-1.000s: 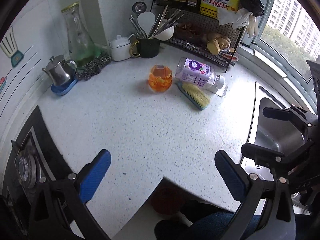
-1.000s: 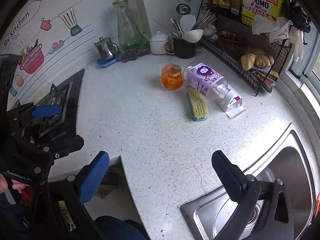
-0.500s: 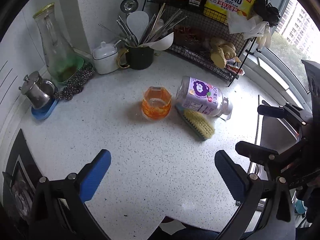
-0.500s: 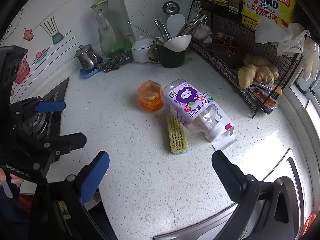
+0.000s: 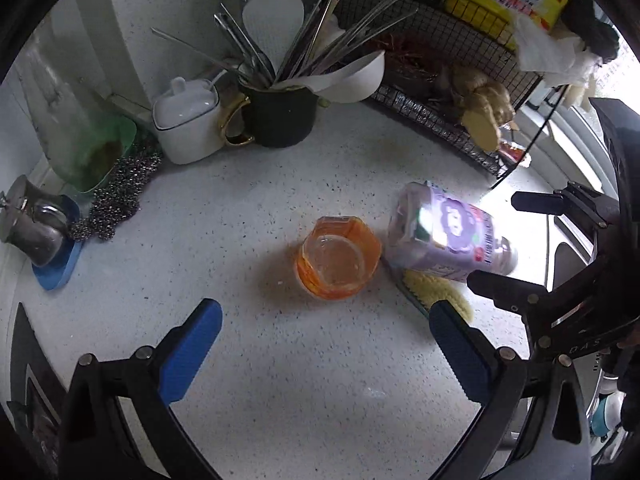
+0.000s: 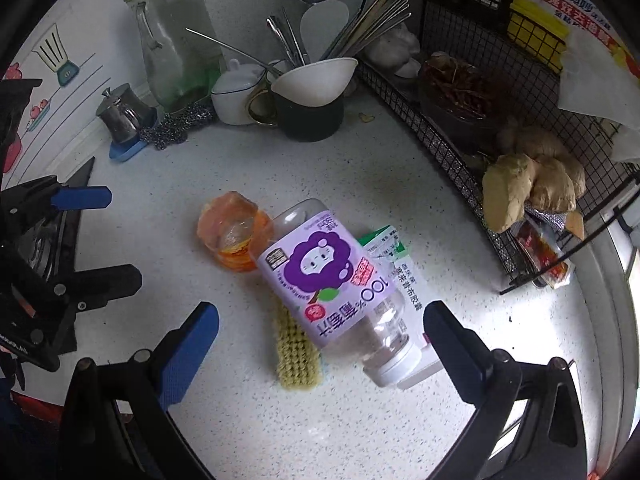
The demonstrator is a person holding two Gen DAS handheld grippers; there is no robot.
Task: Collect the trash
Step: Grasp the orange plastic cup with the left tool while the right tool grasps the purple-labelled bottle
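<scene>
Purple-labelled and clear, the juice bottle (image 6: 336,280) lies on its side on the white speckled tabletop (image 6: 260,420), long axis running diagonally, white cap end towards me and to the right, base pointing away towards the orange cup (image 6: 232,236). Its base touches that cup, or very nearly does. The bottle rests across a yellow-bristled scrub brush (image 6: 298,356), and a small green-and-white carton (image 6: 400,280) lies flat alongside and partly under it on the right.

My right gripper (image 6: 320,340) hovers just above the cap end, jaws spread wide, blue pads on either side of the bottle and holding nothing. My left gripper (image 5: 324,336) sits over bare tabletop just short of the orange cup, jaws also spread wide and empty. From the left view the cup stands upright, mouth open to the camera, with the bottle just right of it.

Behind, in the corner: a black mug (image 5: 280,116) crammed with chopsticks, spoons and a white ladle, a white lidded pot (image 5: 188,120), a steel scourer (image 5: 120,196), a small steel jug (image 6: 124,114) on a blue coaster, and a glass carafe (image 6: 168,48). A black wire rack (image 6: 460,152) along the right holds ginger root (image 6: 532,184), dried chillies and a yellow detergent bag. A hob edge shows at far left, and bright window light at far right.
</scene>
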